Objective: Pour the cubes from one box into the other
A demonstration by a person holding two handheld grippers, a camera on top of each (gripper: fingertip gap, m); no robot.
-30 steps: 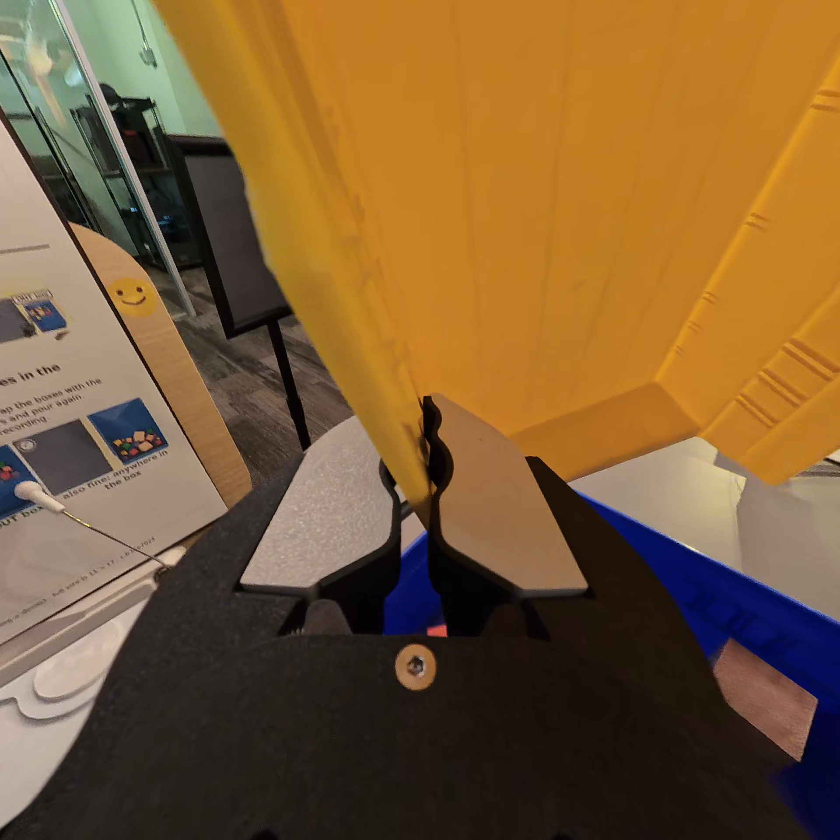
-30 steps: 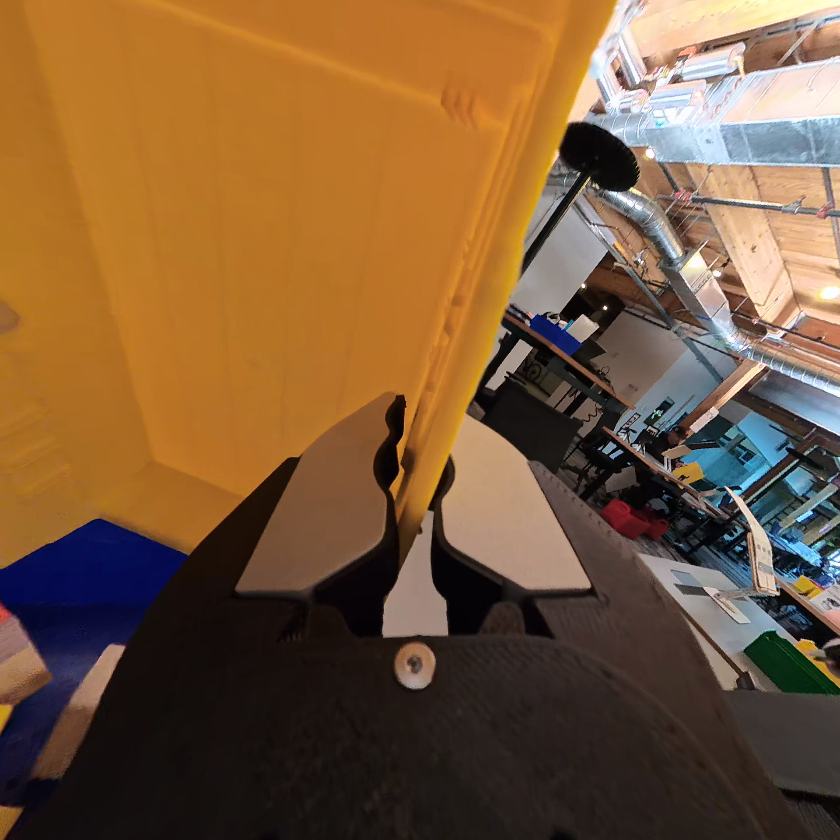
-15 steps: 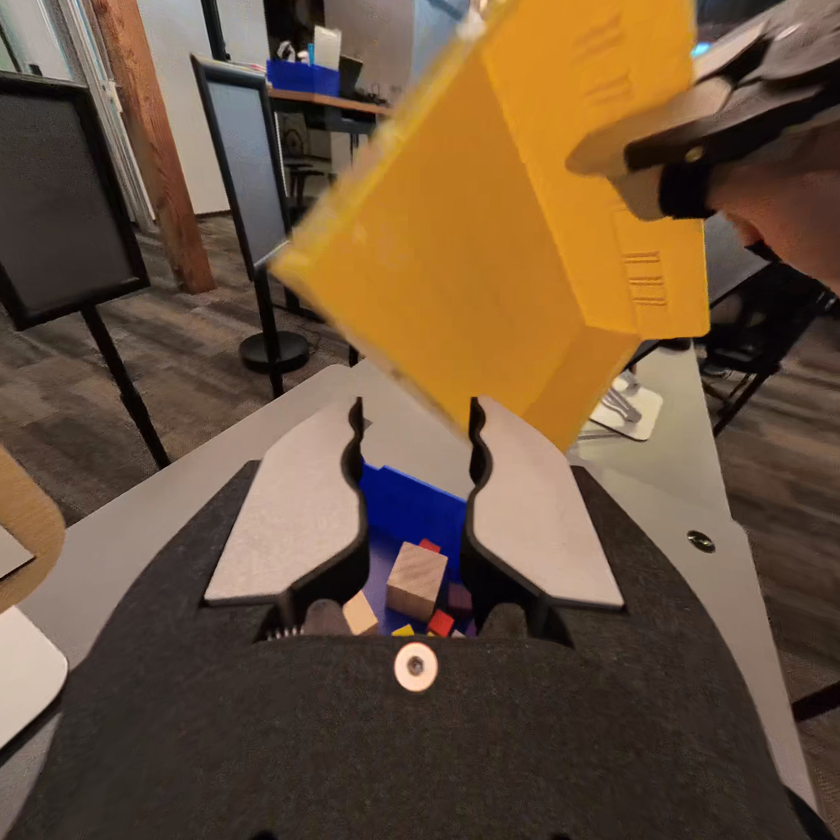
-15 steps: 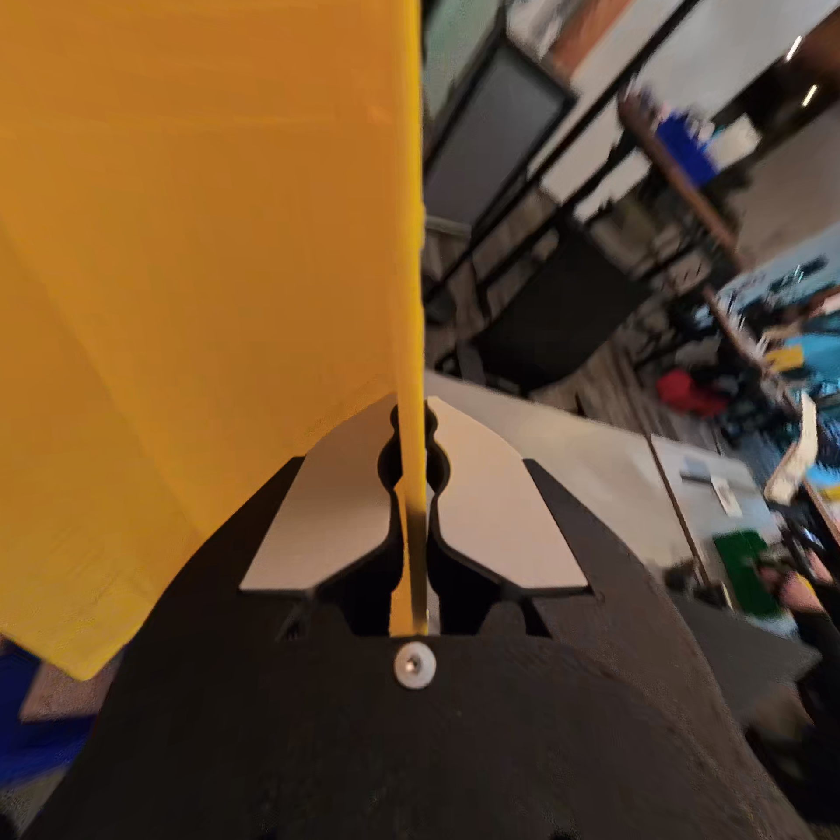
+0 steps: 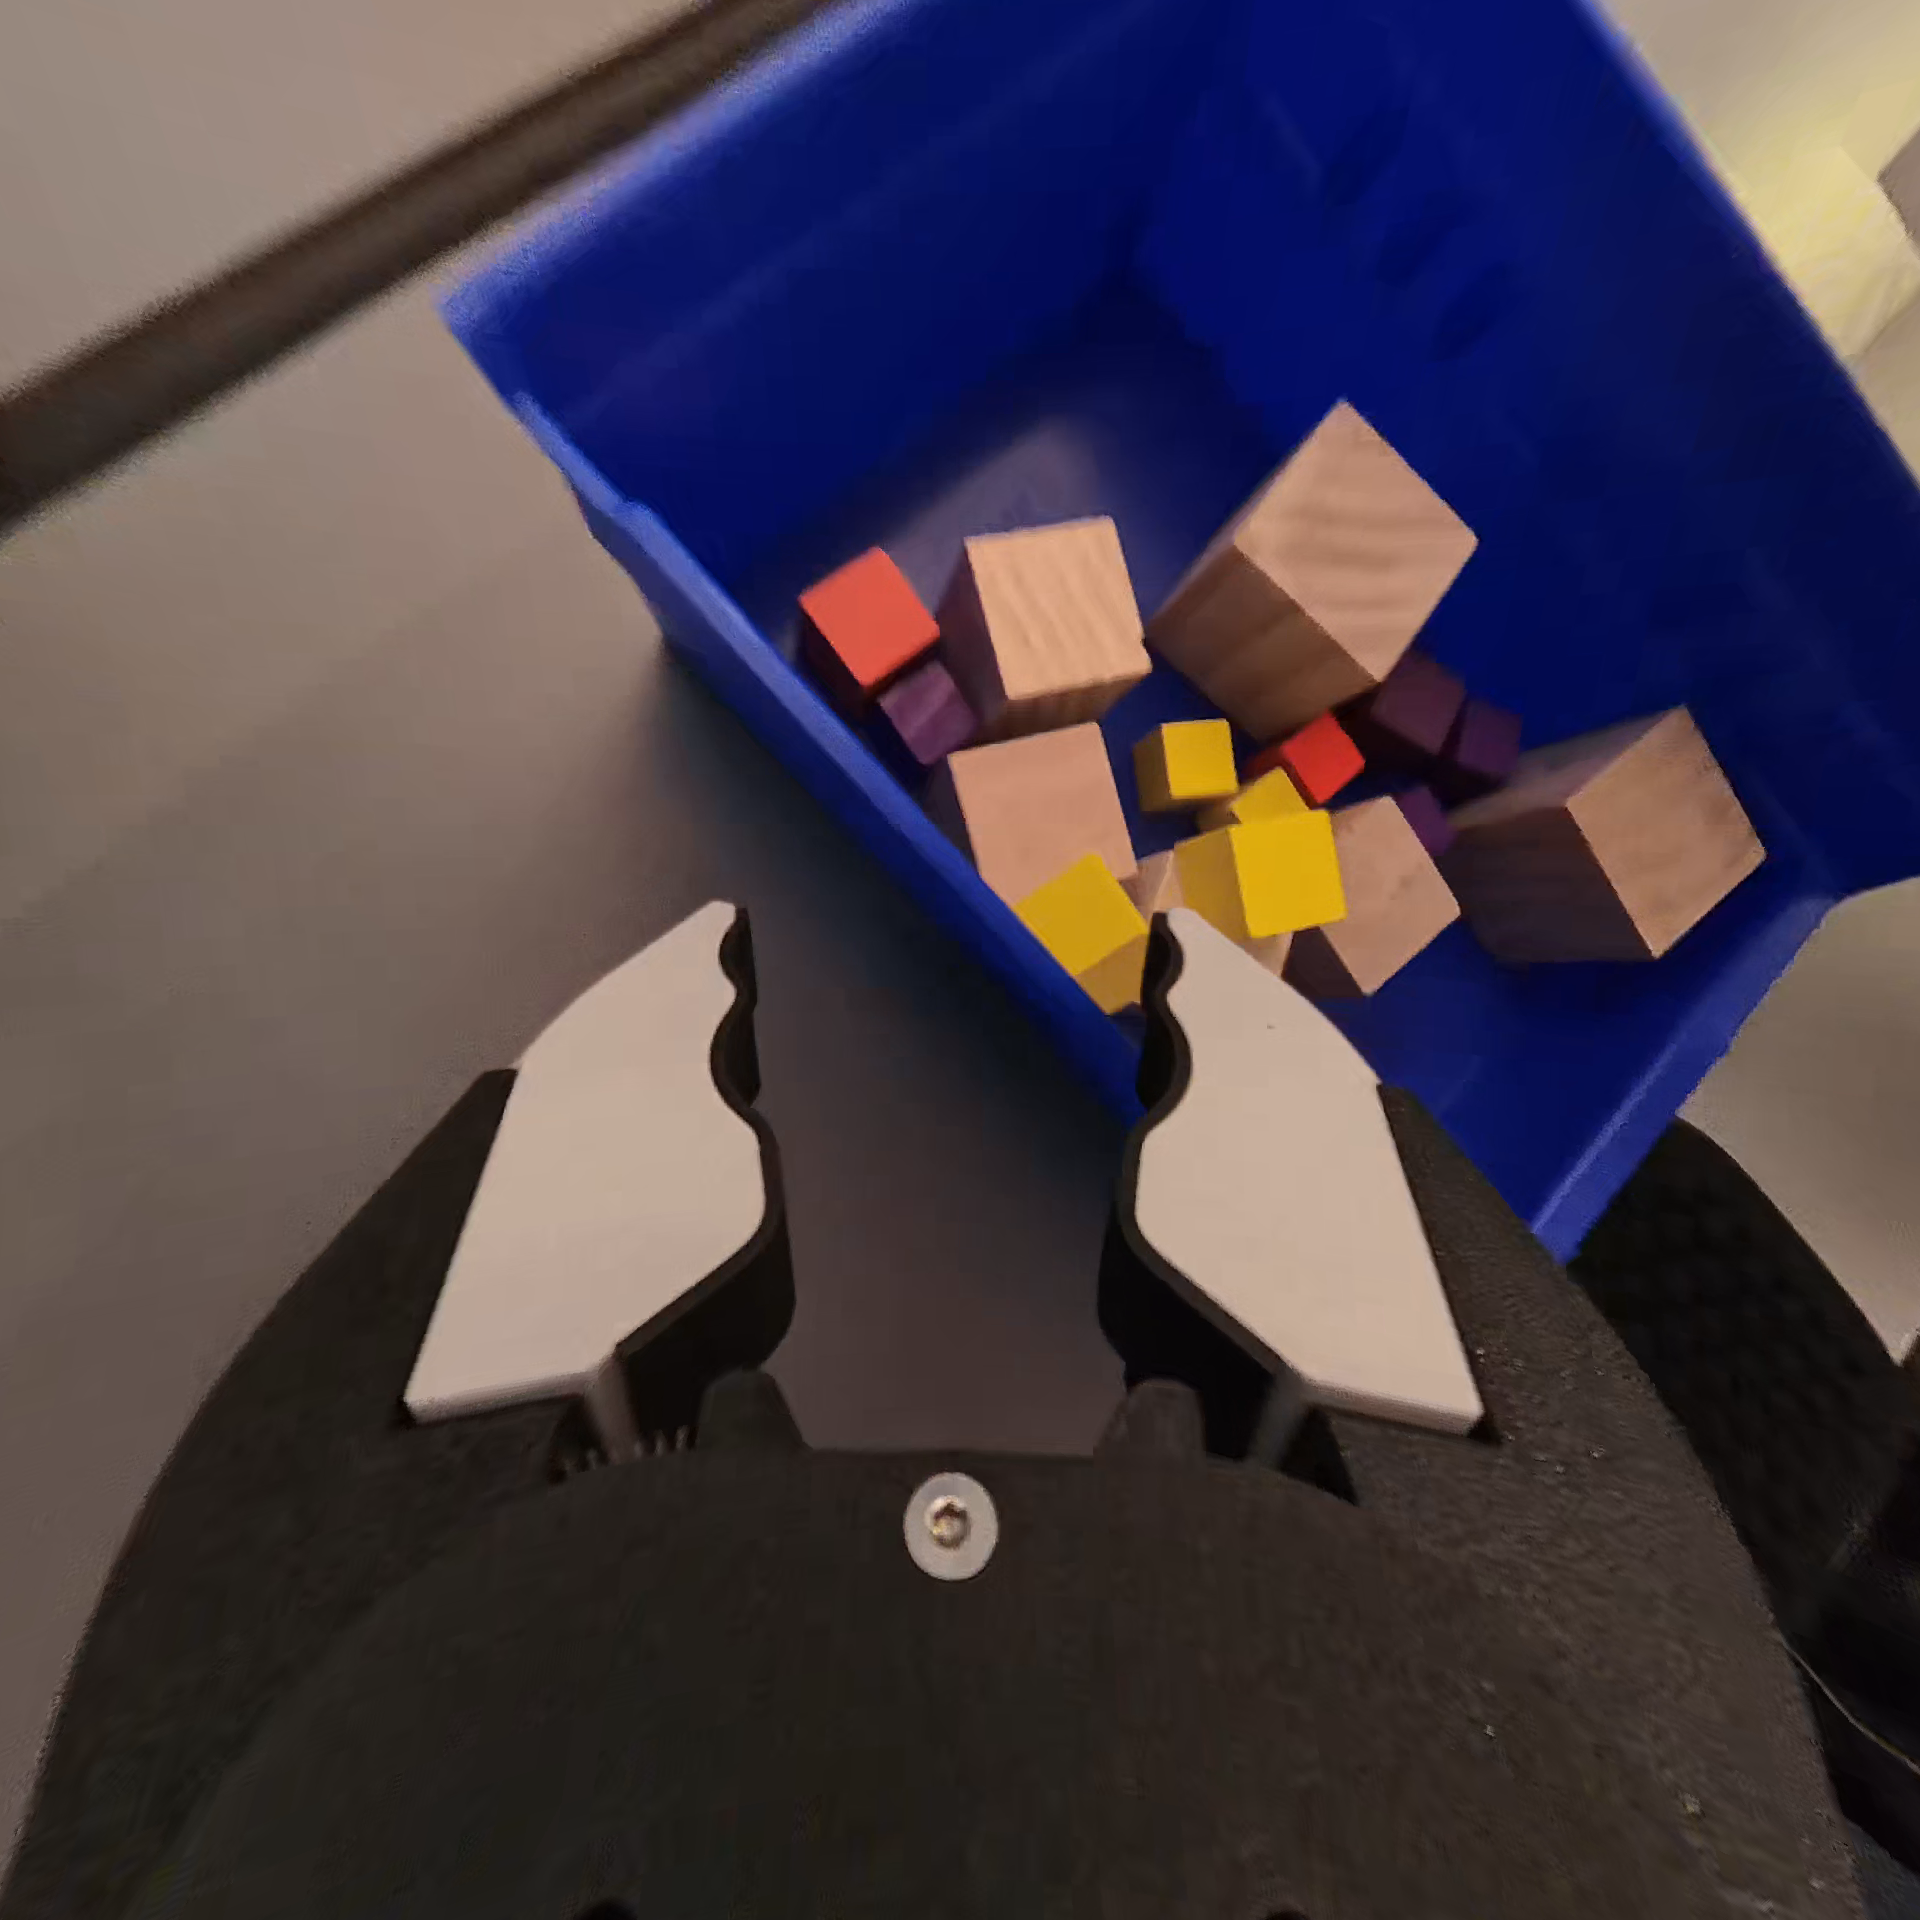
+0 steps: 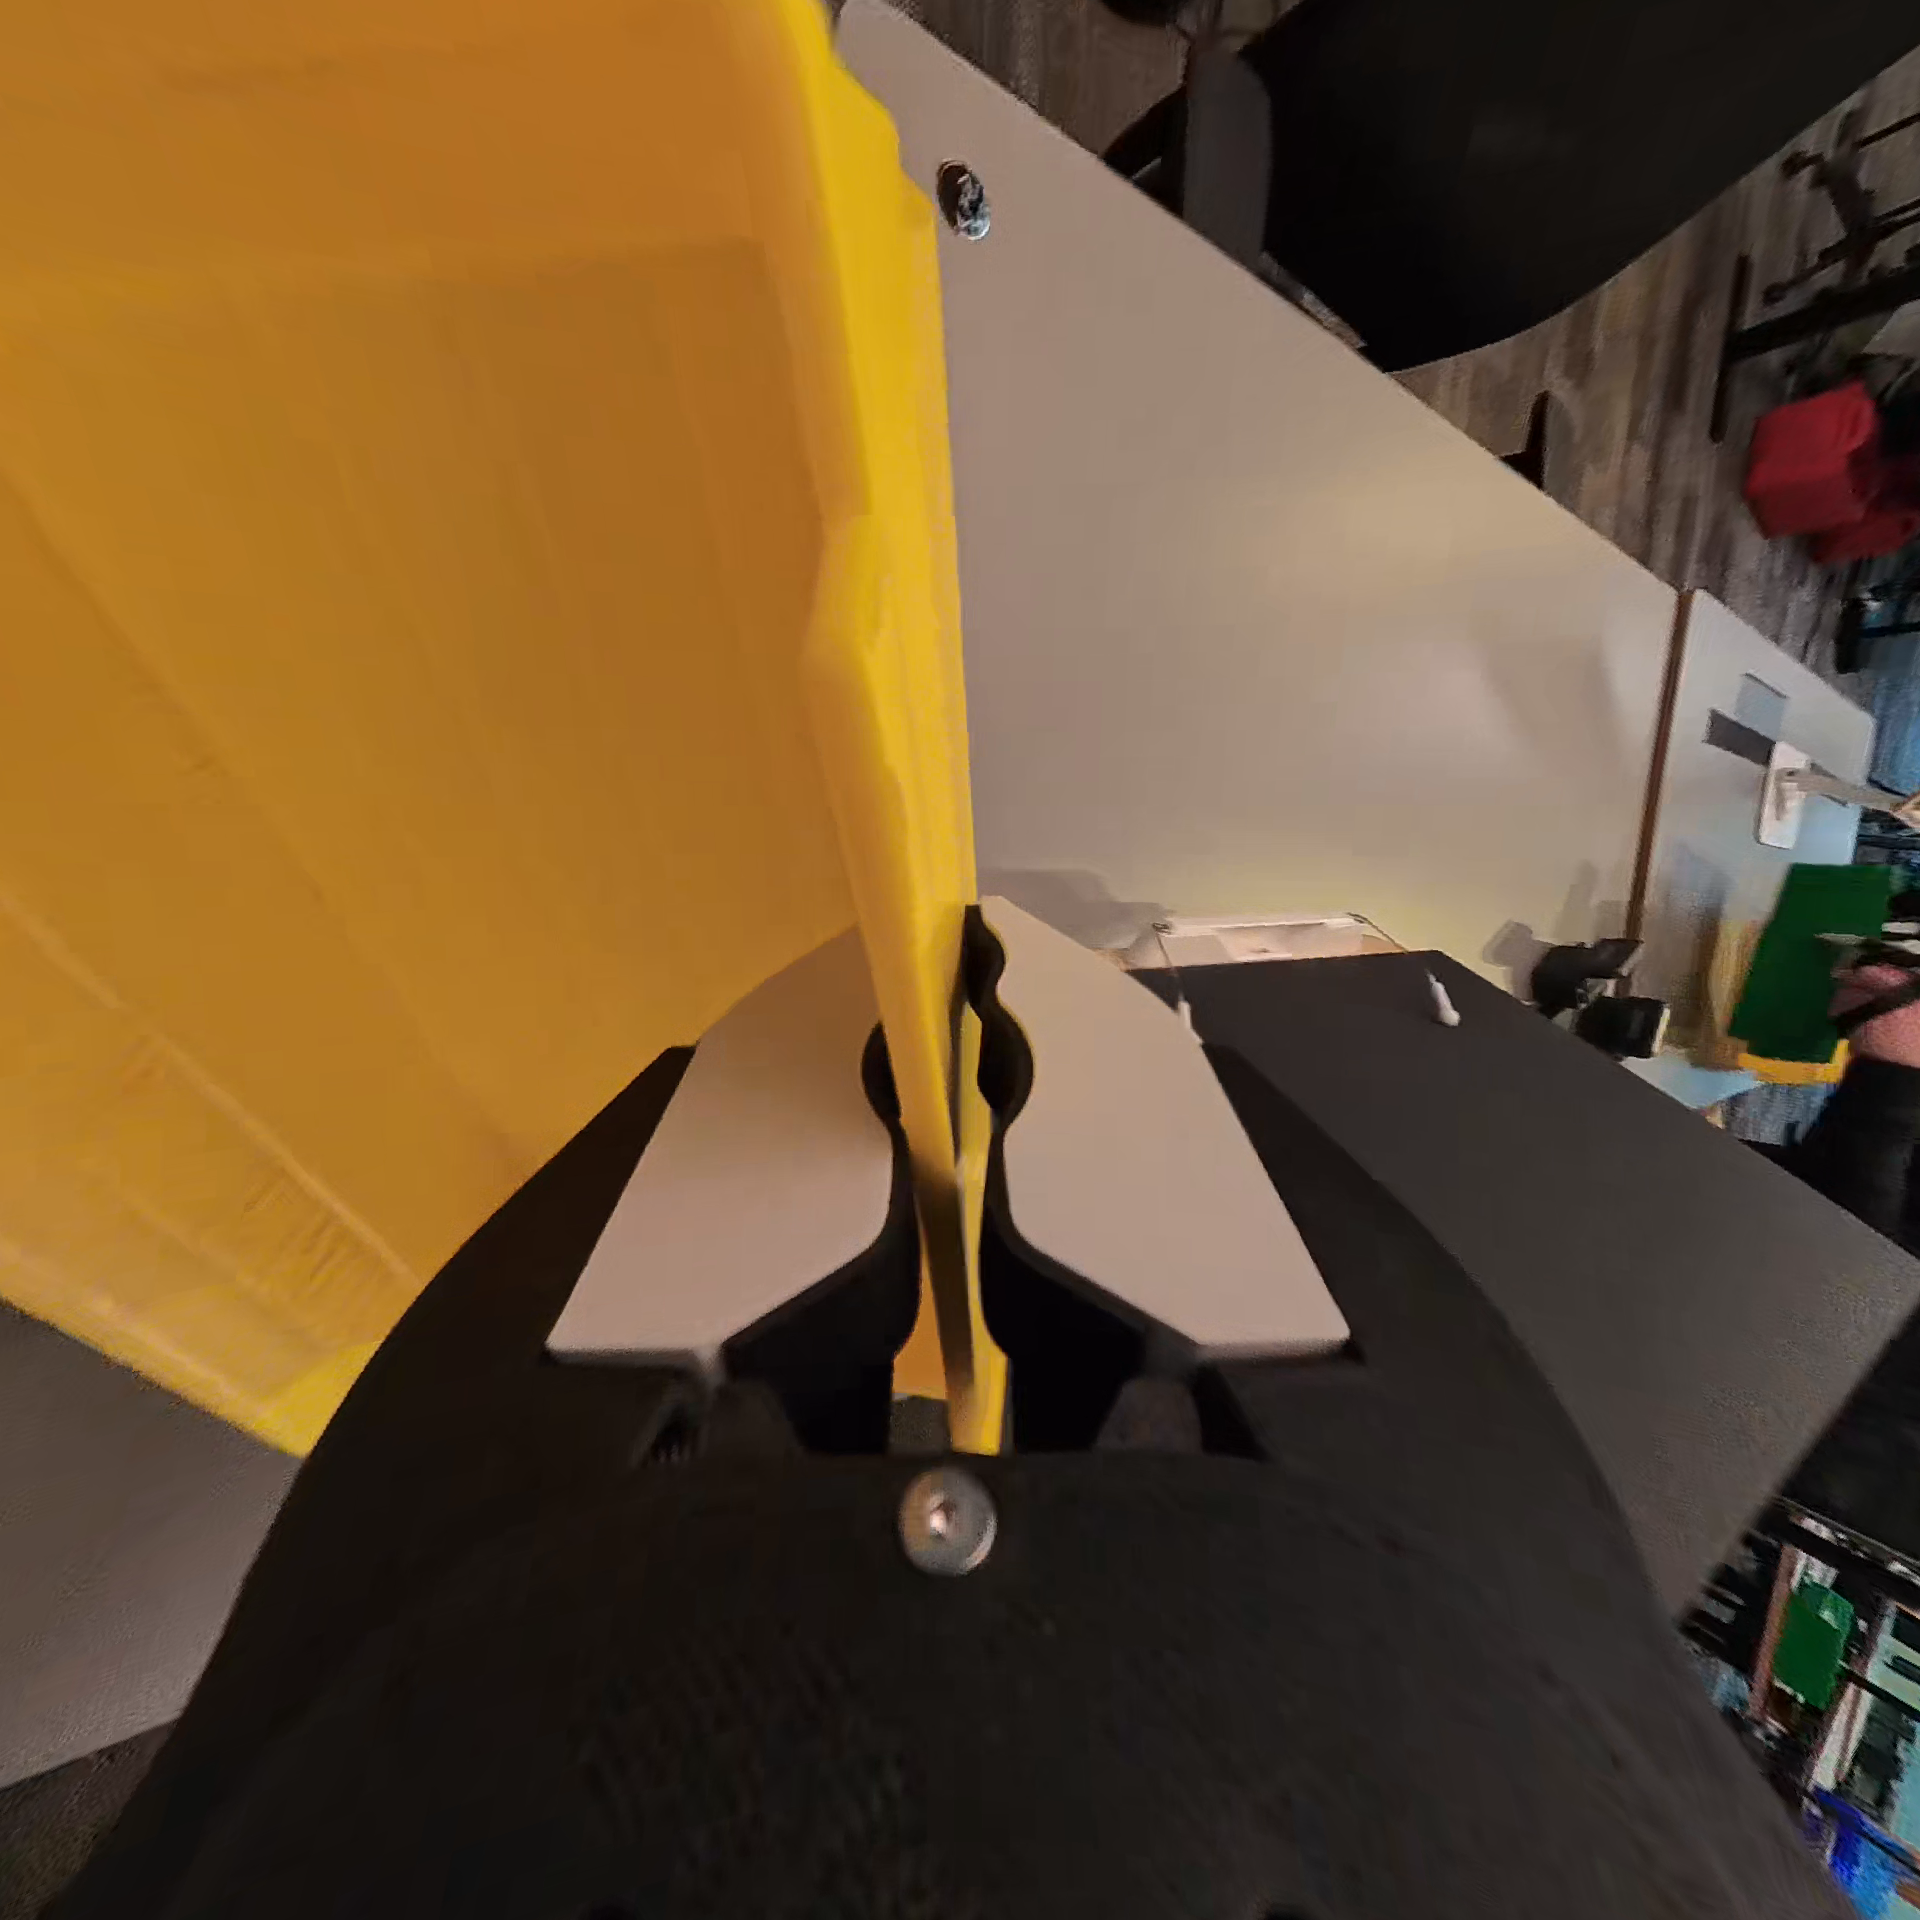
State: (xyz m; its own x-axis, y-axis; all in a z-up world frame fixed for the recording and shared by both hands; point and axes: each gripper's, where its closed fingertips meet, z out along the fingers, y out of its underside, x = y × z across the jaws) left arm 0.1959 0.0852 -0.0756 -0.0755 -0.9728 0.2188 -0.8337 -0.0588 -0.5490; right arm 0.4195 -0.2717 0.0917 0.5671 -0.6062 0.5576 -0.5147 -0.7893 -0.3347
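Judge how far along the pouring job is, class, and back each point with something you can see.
Done: the cubes lie in the blue box on the table. In hand: the right gripper is shut on the wall of the yellow box, held off the table; no cubes show in it. The left gripper is open and holds nothing. Left: probably setting the yellow box down.
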